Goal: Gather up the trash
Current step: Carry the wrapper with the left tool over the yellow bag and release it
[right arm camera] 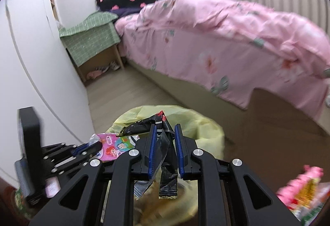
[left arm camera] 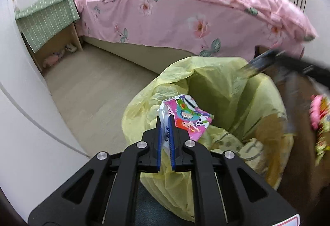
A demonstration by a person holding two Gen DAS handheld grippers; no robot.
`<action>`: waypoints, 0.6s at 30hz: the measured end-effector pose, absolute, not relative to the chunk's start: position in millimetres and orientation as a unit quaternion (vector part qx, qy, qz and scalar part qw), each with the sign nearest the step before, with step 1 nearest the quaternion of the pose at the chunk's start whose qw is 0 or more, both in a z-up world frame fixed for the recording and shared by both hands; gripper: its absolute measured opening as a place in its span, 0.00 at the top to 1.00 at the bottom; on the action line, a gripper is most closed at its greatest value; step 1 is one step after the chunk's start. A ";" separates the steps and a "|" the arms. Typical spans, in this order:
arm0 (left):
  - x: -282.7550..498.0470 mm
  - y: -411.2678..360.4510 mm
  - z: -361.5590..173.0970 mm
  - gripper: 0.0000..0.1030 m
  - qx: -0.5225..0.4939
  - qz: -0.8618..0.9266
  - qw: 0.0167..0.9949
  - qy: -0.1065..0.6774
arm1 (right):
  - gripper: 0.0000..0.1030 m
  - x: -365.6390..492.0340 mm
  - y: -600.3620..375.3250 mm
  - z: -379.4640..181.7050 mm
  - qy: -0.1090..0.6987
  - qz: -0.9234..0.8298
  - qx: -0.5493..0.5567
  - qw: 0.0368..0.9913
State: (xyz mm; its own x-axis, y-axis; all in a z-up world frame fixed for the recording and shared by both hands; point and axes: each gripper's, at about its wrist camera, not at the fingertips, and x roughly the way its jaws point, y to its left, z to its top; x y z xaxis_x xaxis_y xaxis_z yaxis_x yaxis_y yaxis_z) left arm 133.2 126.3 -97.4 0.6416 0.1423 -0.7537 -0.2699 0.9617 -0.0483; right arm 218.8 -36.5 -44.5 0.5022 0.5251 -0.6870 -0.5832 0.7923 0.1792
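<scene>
My left gripper (left arm camera: 164, 121) is shut on a pink cartoon-printed wrapper (left arm camera: 186, 117) and holds it over the open yellow trash bag (left arm camera: 216, 79). My right gripper (right arm camera: 165, 129) holds a black crumpled wrapper (right arm camera: 144, 128) between its blue pads (right arm camera: 151, 143), above the same yellow bag (right arm camera: 208, 129). The left gripper with the pink wrapper (right arm camera: 111, 146) shows at the lower left of the right wrist view. The right gripper appears blurred at the bag's far right rim in the left wrist view (left arm camera: 262, 65).
A bed with a pink floral duvet (left arm camera: 175, 13) stands behind the bag. A small wooden table under a green checked cloth (left arm camera: 49, 18) stands at the left by a white wall. More colourful wrappers (right arm camera: 305, 186) lie at the lower right. Beige floor (left arm camera: 92, 86) lies between.
</scene>
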 end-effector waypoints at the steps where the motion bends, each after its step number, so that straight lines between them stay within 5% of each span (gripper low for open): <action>1: 130.3 130.1 -96.0 0.94 -0.102 0.102 0.904 0.403 | 0.83 223.6 -32.4 -50.4 0.389 0.321 -0.038 0.863; 9: 137.7 132.3 -76.6 0.91 -0.171 0.051 0.913 0.366 | 0.76 243.4 -31.9 -75.3 0.426 0.324 -0.014 0.845; 11: 143.3 135.6 -74.5 0.69 -0.198 0.037 0.910 0.364 | 0.68 244.3 -37.2 -76.0 0.428 0.316 -0.006 0.846; 14: 140.0 142.3 -68.6 0.53 -0.222 0.040 0.909 0.349 | 0.64 241.4 -48.1 -73.0 0.425 0.309 -0.002 0.851; 18: 135.6 144.4 -61.1 0.50 -0.224 0.053 0.911 0.342 | 0.64 233.2 -64.8 -63.7 0.416 0.293 -0.003 0.861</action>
